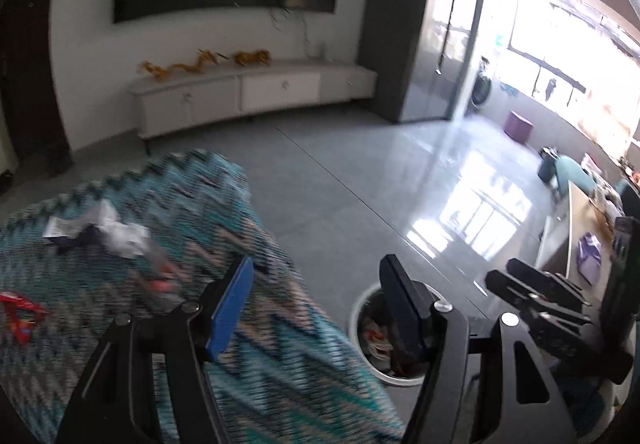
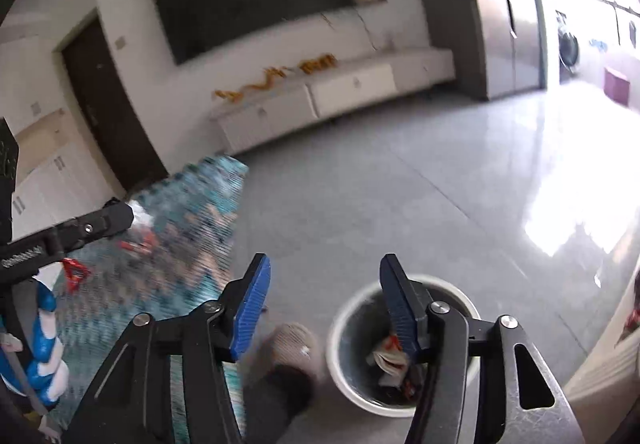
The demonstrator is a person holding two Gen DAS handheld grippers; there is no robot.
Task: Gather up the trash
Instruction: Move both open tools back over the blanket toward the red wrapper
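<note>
**Both grippers empty above the bin, litter left on the patterned cloth**

The right gripper (image 2: 324, 308) hangs over the round trash bin (image 2: 404, 340) on the grey floor (image 2: 400, 196), its blue fingers (image 2: 250, 312) spread with nothing between them. Crumpled wrappers already lie at the bottom of the bin. The left gripper (image 1: 316, 308) also has its fingers spread and empty; it sits over the edge of the counter covered in a teal zigzag cloth (image 1: 120, 204), with the bin showing just past that edge.

More trash waits on the cloth: a crumpled white paper (image 1: 116, 232), a red wrapper (image 1: 20, 314) near the left edge, and a small red-and-clear scrap (image 1: 160, 280) between them and the left gripper.

From here the risks seem plain. The pictures are blurred, so a fast reach back may land beside the light wrappers and push them along or off the cloth. Thin, flat scraps may also slip out of the fingers if pinched at an edge, or the fingers may catch the cloth itself and drag it. A foot (image 2: 292, 344) stands just beside the bin, and a nudge there could shift or tip it before the next drop.
</note>
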